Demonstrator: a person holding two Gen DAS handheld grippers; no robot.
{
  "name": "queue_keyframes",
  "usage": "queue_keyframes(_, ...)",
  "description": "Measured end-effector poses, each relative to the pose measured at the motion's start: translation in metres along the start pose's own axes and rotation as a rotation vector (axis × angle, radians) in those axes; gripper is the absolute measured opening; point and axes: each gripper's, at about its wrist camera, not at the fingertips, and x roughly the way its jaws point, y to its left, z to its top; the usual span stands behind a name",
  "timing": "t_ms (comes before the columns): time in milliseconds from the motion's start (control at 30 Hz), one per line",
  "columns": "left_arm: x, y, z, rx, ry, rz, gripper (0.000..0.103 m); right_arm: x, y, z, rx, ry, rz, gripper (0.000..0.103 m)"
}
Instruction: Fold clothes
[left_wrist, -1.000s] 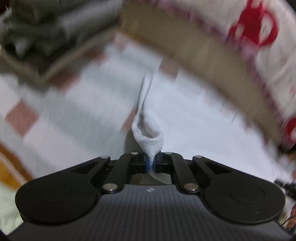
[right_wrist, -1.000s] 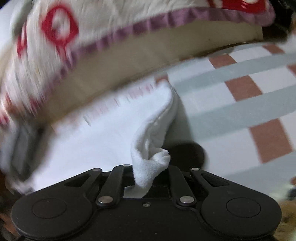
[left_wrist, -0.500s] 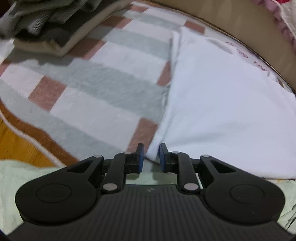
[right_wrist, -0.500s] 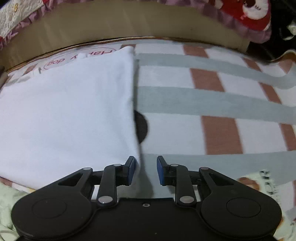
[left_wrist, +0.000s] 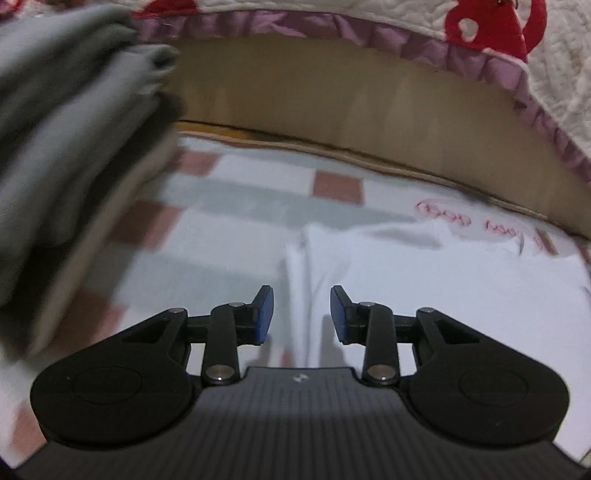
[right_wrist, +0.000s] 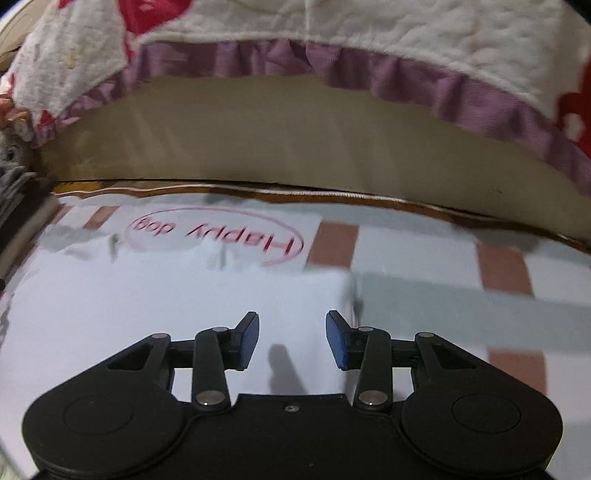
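Observation:
A white garment (right_wrist: 177, 295) with a pink "Happy dog" oval print (right_wrist: 214, 236) lies flat on the checked blanket (right_wrist: 461, 306). In the left wrist view the same white garment (left_wrist: 443, 288) fills the right half, its folded left edge running between my fingers. My left gripper (left_wrist: 301, 314) is open just above that edge, holding nothing. My right gripper (right_wrist: 291, 338) is open over the garment's right side, near its right edge, also holding nothing.
A stack of folded grey and dark clothes (left_wrist: 66, 147) stands close at the left of the left gripper. A tan upholstered edge (right_wrist: 295, 147) under a white quilt with red print and purple frill (right_wrist: 369, 70) borders the far side of the blanket.
A second ago both grippers were shut on white fabric, lifting it. They let go, the garment now lies flat, and both grippers have opened wider and moved forward over it.

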Motion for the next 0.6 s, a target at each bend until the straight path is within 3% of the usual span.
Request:
queue_keyframes(67,0.021,0.004,0.005,-0.036,0.021,-0.066,0.033,0.017,-0.001,0.007,-0.031,0.020,-0.003,0.045)
queue_keyframes(167,0.039,0.002,0.001,-0.031,0.059,-0.080,0.033,0.027,-0.001,0.007,-0.068,0.048,-0.028,0.045)
queue_keyframes(200,0.042,0.000,-0.001,-0.019,0.064,-0.076,0.037,0.027,-0.002,0.007,-0.057,0.052,-0.029,0.046)
queue_keyframes(267,0.046,0.000,-0.002,-0.024,0.056,-0.080,0.042,0.026,-0.007,0.006,-0.033,0.060,-0.031,0.057)
queue_keyframes(400,0.051,0.000,-0.001,-0.063,0.022,-0.100,0.056,0.035,-0.024,0.006,0.069,0.081,-0.007,0.063)
queue_keyframes(467,0.053,0.000,-0.001,-0.083,0.005,-0.111,0.056,0.041,-0.029,0.004,0.123,0.040,0.023,0.061)
queue_keyframes(500,0.055,0.000,0.000,-0.093,-0.004,-0.116,0.049,0.042,-0.030,0.003,0.136,0.015,0.038,0.057)
queue_keyframes(533,0.056,0.001,0.000,-0.103,-0.012,-0.121,0.022,0.040,-0.028,0.002,0.122,-0.018,0.053,0.037)
queue_keyframes(567,0.056,0.000,0.000,-0.103,-0.017,-0.117,0.006,0.039,-0.025,0.001,0.106,-0.048,0.062,0.018)
queue_keyframes(600,0.054,-0.003,-0.002,-0.078,-0.022,-0.101,0.006,0.036,-0.021,0.000,0.088,-0.066,0.057,0.016)
